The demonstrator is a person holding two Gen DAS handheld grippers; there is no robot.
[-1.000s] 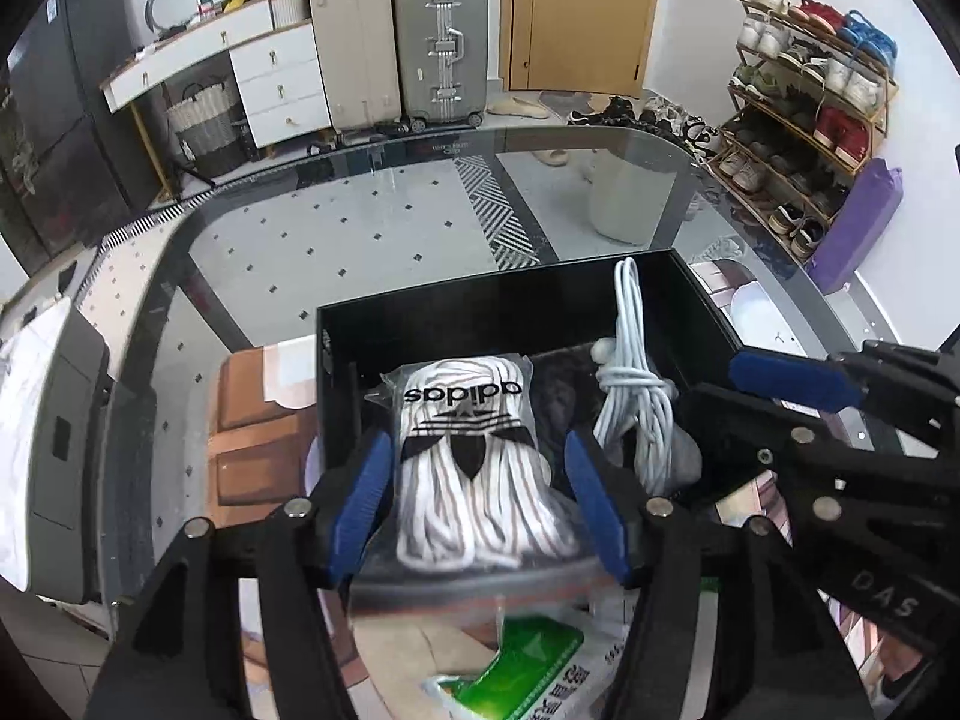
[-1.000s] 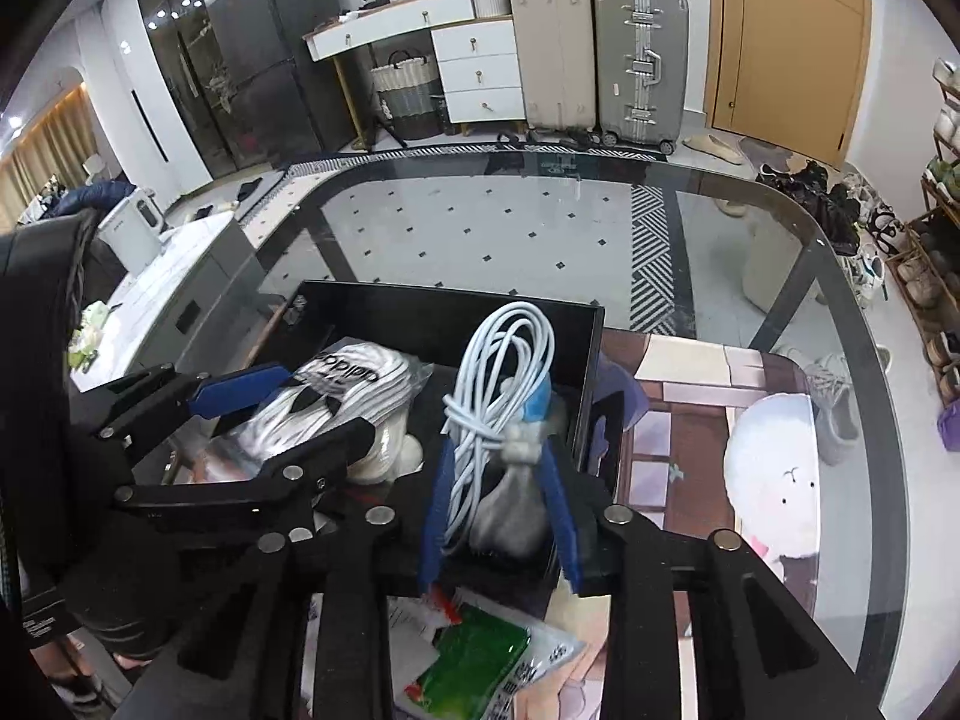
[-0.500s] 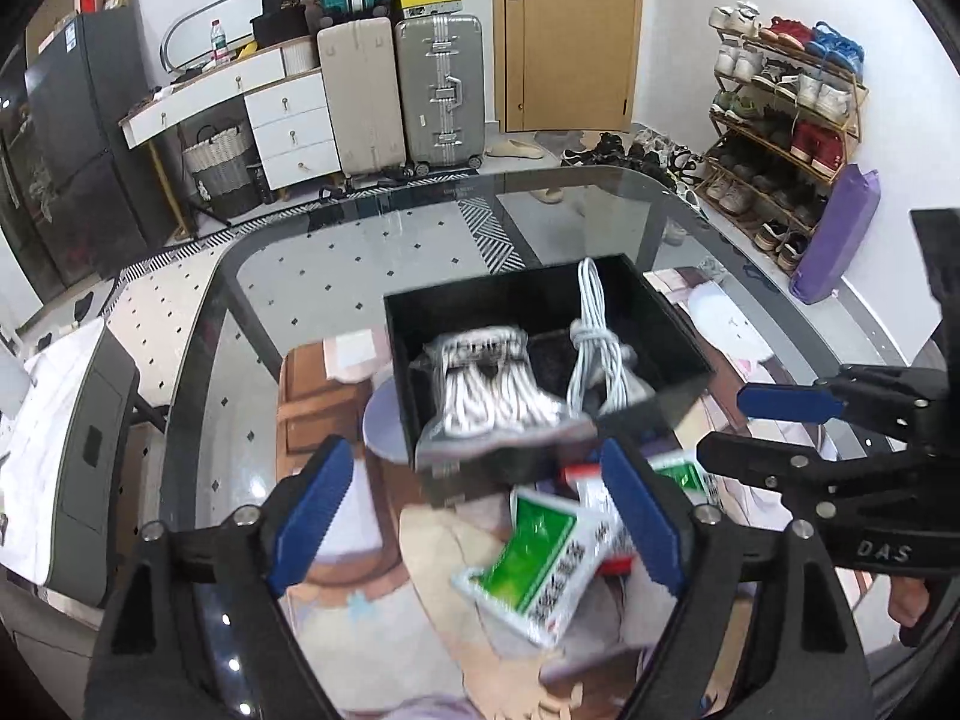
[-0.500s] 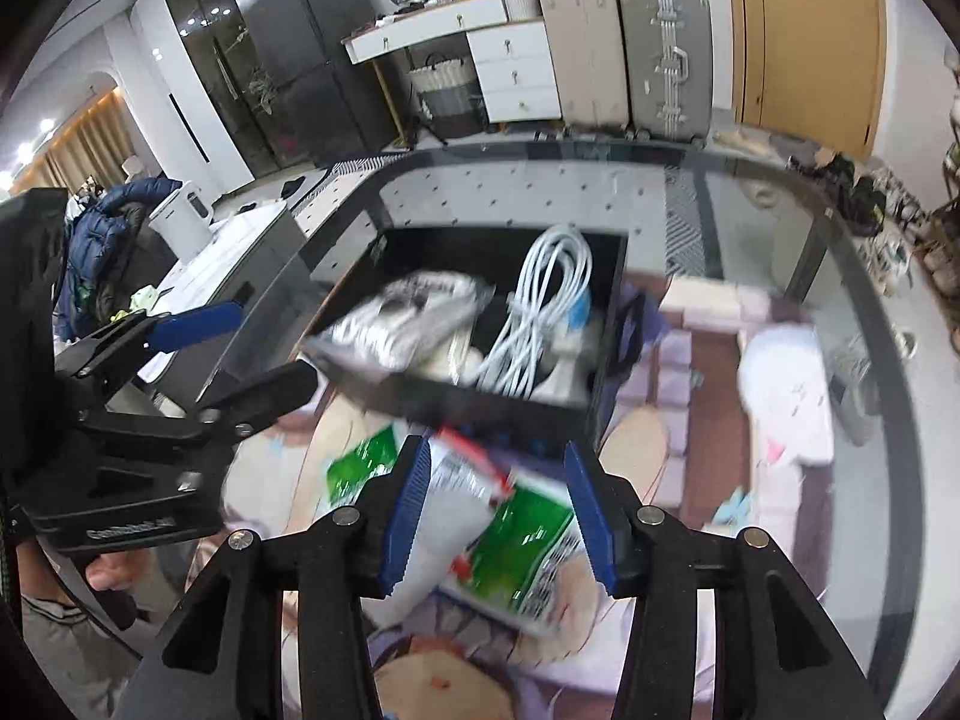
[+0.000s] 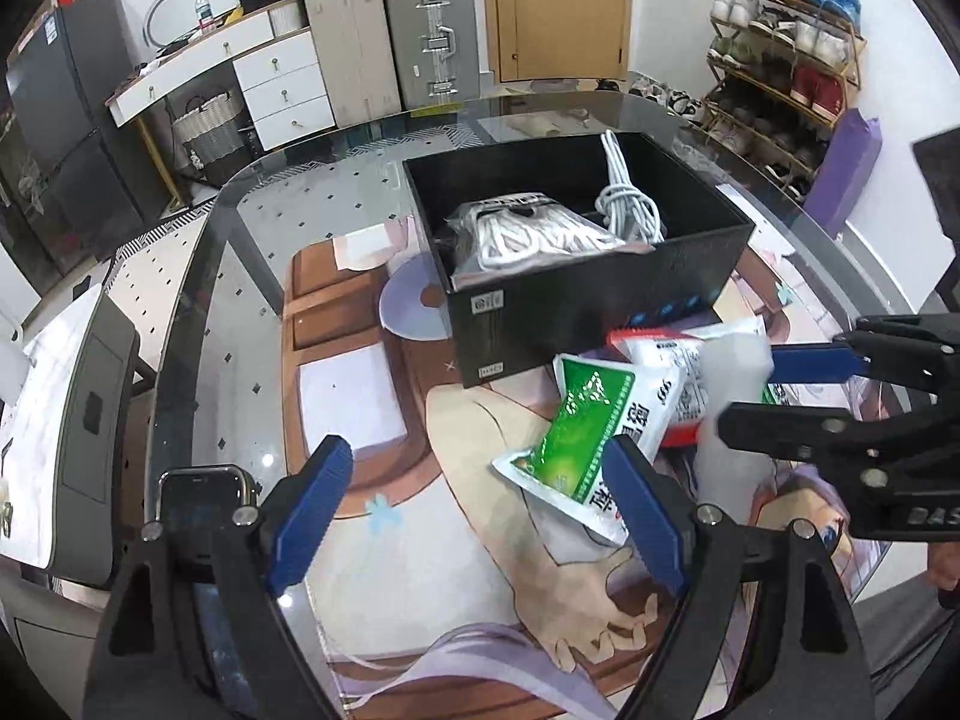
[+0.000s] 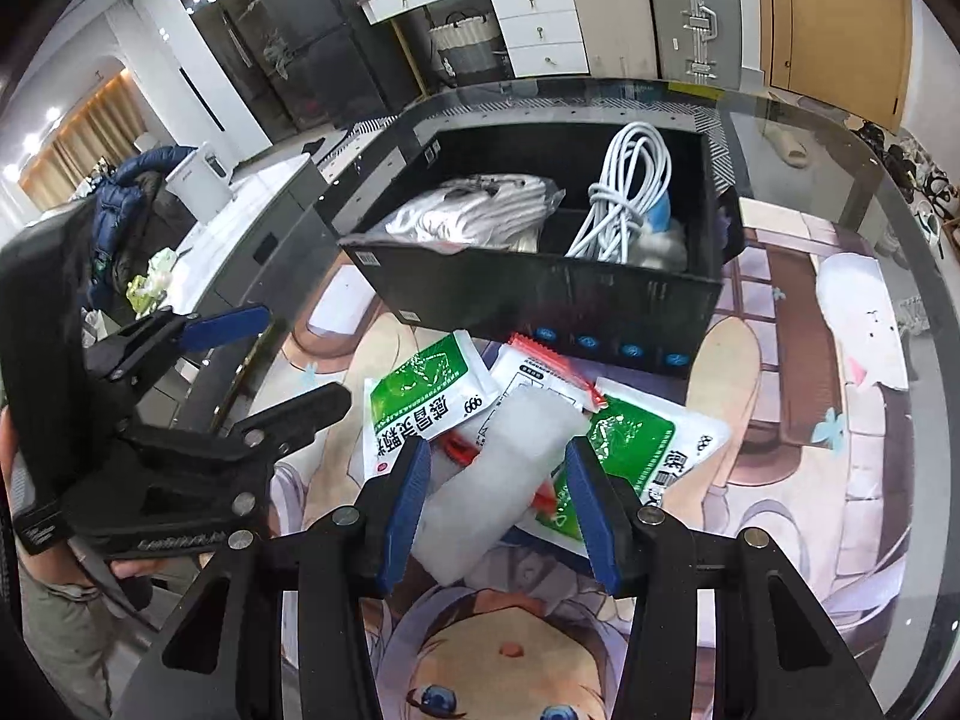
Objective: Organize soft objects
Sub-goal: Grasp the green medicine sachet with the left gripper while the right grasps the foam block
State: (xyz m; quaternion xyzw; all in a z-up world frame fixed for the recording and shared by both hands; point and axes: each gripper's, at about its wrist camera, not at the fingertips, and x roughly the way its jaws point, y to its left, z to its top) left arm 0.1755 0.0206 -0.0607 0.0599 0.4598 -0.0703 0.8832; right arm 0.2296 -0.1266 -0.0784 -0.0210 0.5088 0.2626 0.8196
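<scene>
A black box [image 5: 600,294] [image 6: 540,294] holds a bag of white laces [image 5: 528,228] [image 6: 474,216] and a coiled white cable [image 5: 624,204] [image 6: 624,192]. In front of it lie green-and-white sachets [image 5: 588,420] [image 6: 420,396] and a red-and-white packet [image 5: 660,354] [image 6: 540,372]. A white soft block [image 6: 504,462] [image 5: 732,372] rests on them. My right gripper [image 6: 498,480] [image 5: 750,387] straddles the block, its pads not visibly pressing. My left gripper [image 5: 474,480] [image 6: 288,360] stands wide open over the mat with nothing between its fingers.
A printed mat [image 5: 480,600] covers the glass table [image 5: 198,276]. A phone [image 5: 198,498] lies by the table's left edge. A hand [image 6: 138,570] holds the left gripper. Suitcases, drawers and a shoe rack stand beyond the table.
Both grippers have drawn back from the box. The left let go of the lace bag and the right let go of the cable; both stay inside. The right now straddles the white block.
</scene>
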